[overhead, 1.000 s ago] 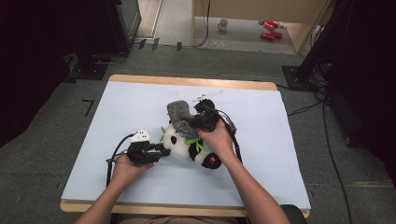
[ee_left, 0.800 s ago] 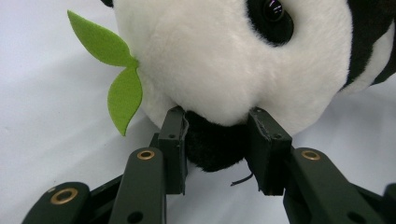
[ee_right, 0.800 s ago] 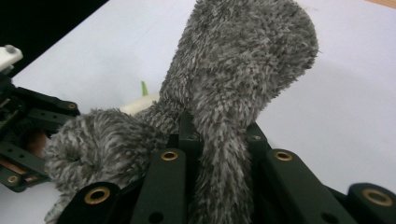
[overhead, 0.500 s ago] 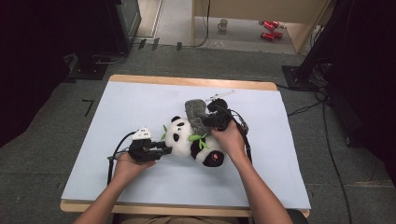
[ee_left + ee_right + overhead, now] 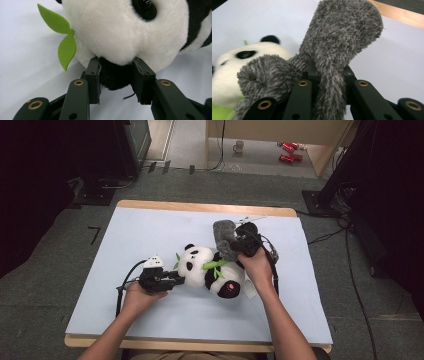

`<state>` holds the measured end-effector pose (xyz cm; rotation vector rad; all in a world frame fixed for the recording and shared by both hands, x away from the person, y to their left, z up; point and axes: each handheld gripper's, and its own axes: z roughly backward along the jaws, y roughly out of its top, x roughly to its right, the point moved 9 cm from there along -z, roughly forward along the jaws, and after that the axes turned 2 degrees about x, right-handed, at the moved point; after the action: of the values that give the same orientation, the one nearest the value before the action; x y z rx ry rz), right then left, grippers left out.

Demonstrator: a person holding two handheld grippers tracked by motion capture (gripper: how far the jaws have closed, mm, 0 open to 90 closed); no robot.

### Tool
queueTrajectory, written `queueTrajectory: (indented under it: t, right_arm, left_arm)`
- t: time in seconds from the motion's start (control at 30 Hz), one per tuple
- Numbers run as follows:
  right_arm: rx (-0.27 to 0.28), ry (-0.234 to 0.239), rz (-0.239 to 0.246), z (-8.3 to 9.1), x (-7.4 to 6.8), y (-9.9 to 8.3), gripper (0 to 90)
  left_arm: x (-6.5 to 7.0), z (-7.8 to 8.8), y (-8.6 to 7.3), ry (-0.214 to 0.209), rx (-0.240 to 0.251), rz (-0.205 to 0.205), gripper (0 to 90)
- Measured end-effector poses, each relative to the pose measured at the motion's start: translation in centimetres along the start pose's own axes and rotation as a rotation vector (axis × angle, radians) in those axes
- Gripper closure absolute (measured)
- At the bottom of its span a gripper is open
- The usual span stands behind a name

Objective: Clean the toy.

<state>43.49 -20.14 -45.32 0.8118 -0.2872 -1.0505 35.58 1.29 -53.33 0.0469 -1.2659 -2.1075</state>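
Panda plush [image 5: 210, 270] is soft, light, squashy: left gripper [image 5: 116, 75] clamps its black ear, right gripper [image 5: 329, 75] clamped on fuzzy grey sock [image 5: 337, 45], both pinch easily.

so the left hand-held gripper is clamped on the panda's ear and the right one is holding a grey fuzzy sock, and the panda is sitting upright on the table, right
One thing is wrong: the panda plush is not sitting upright. The high view shows it lying on its side on the white table. The rest holds: the left hand-held gripper clamps its black ear, and the right hand-held gripper holds the grey fuzzy sock.
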Motion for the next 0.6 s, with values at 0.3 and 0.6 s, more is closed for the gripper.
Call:
queueTrajectory:
  t: [0.3, 0.6]
  right_arm:
    - [0.124, 0.066, -0.096, 3.6, 1.0, 1.8, 77.9]
    - [0.183, 0.214, -0.02, 5.6, -5.3, 3.2, 77.9]
  left_arm:
    - [0.0, 0.1, 0.5, -0.018, 0.009, 0.043, 65.3]
    - [0.5, -0.1, 2.4, -0.015, 0.039, 0.05, 66.9]
